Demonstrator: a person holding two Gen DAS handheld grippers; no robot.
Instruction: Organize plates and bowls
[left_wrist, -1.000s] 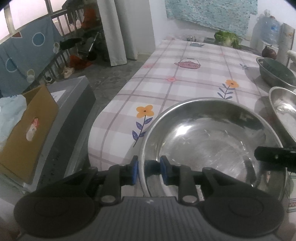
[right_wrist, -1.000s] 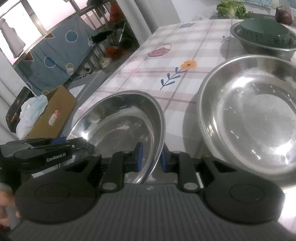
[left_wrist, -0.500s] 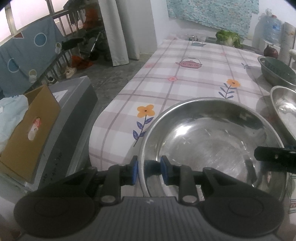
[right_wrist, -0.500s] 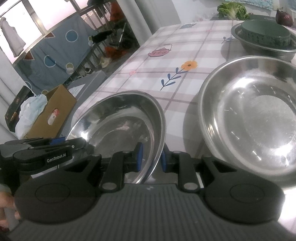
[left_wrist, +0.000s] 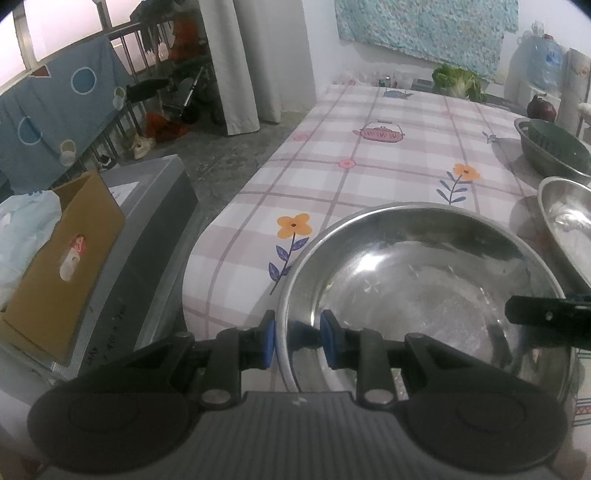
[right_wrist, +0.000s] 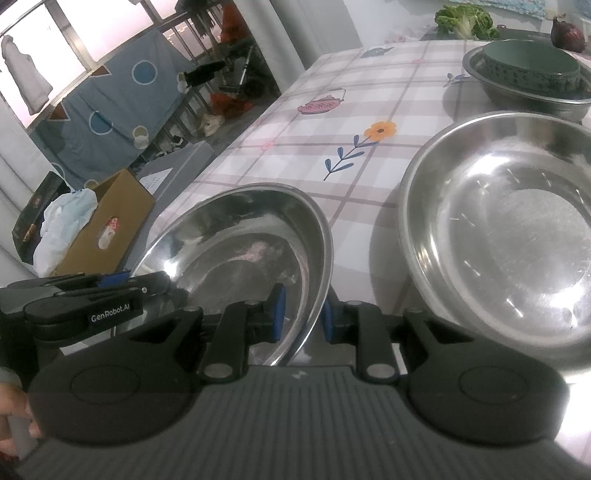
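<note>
Floral checked tablecloth, silver bowl

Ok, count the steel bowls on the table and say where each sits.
3. The nearest steel bowl is gripped at its rim by both grippers; a larger steel bowl sits to its right; the far steel bowl holds a green bowl. Others may lie outside view.

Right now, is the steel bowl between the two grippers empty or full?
Empty: the steel bowl shows only its bare, scratched shiny inside in both views.

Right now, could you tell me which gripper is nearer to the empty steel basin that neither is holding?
Right. The right gripper grips the near basin directly beside the free basin; the left gripper holds its far rim.
</note>
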